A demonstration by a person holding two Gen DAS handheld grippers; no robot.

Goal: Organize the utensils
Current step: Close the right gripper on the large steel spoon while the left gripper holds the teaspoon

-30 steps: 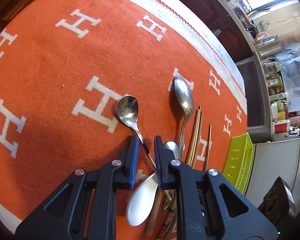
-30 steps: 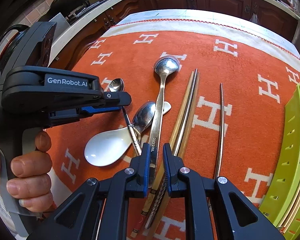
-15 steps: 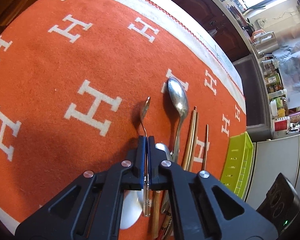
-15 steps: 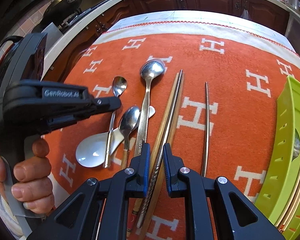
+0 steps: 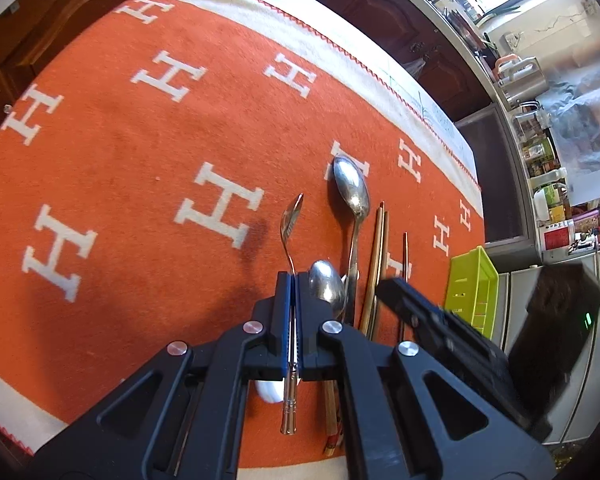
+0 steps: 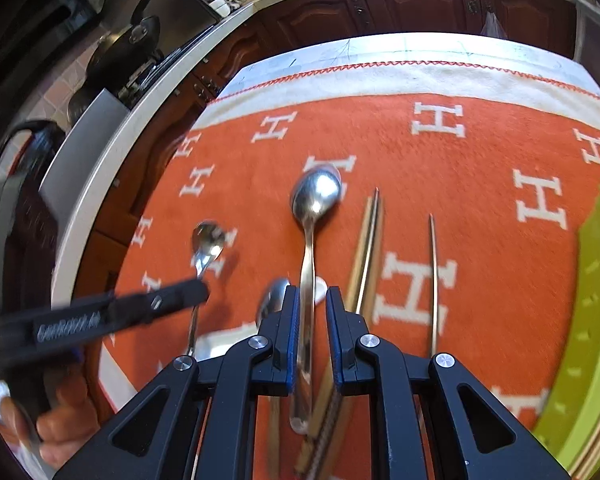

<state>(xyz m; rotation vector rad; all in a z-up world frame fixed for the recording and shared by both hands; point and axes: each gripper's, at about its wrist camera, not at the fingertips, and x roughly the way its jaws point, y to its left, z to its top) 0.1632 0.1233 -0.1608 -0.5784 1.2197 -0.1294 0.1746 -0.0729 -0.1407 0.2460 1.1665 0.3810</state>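
Note:
My left gripper (image 5: 294,282) is shut on the thin handle of a small teaspoon (image 5: 291,218), which is lifted off the orange cloth and turned edge-on. In the right wrist view the left gripper (image 6: 200,294) is blurred, and the teaspoon (image 6: 208,236) sticks out past its tip. My right gripper (image 6: 312,294) hovers with a narrow gap between its jaws. The handle of the large spoon (image 6: 315,196) shows in that gap, and the spoon lies on the cloth. A medium spoon (image 5: 326,286), a pair of chopsticks (image 5: 380,256) and a single metal chopstick (image 5: 405,254) lie alongside.
A lime-green slotted tray (image 6: 596,312) stands at the right with utensils in it. A white ceramic spoon (image 5: 269,394) lies partly hidden under my left gripper. A hand (image 6: 60,420) holds the left gripper. Dark cabinets and a counter edge lie beyond the cloth.
My left gripper closed on the teaspoon's handle and raised it, turning the spoon on edge. My right gripper drifted from over the chopsticks to over the large spoon's handle, gap unchanged.

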